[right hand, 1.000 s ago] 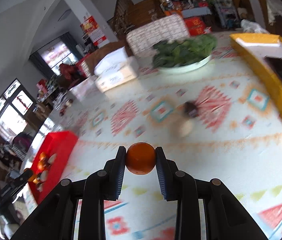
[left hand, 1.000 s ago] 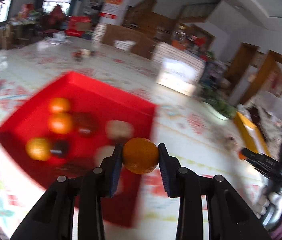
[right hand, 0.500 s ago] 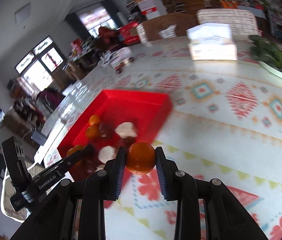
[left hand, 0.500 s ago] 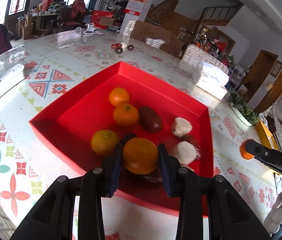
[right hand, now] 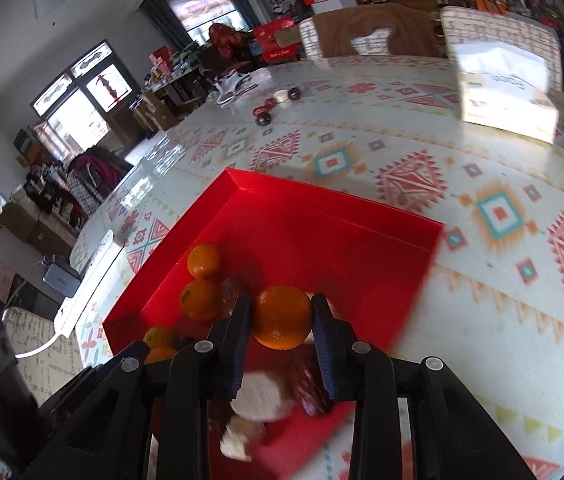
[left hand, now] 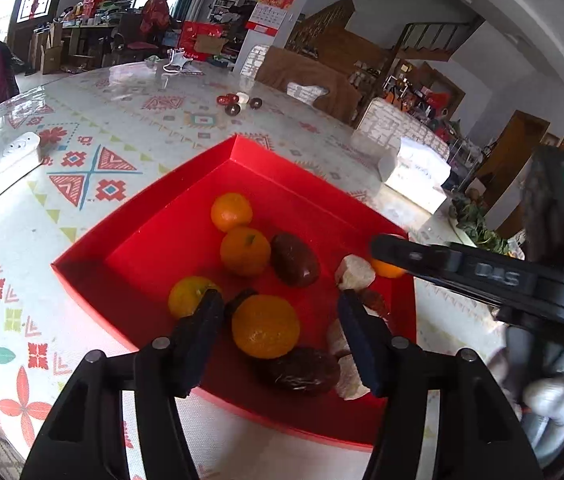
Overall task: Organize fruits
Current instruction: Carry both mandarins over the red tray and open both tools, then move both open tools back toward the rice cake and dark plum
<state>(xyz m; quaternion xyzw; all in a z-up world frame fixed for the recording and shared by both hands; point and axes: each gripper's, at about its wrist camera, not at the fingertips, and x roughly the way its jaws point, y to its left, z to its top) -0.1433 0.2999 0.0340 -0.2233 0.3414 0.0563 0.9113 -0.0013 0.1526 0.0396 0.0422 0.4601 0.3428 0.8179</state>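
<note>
Red tray on patterned tabletop, landmark for everything. Left gripper over tray's near edge, jaws spread wide, gripping nothing; orange lies loose in tray between them. Three more oranges, dark dates, pale chunks around it on tray floor. Right gripper above tray's near corner, jaws clamped tight on second orange. Tissue box well beyond tray.
</note>
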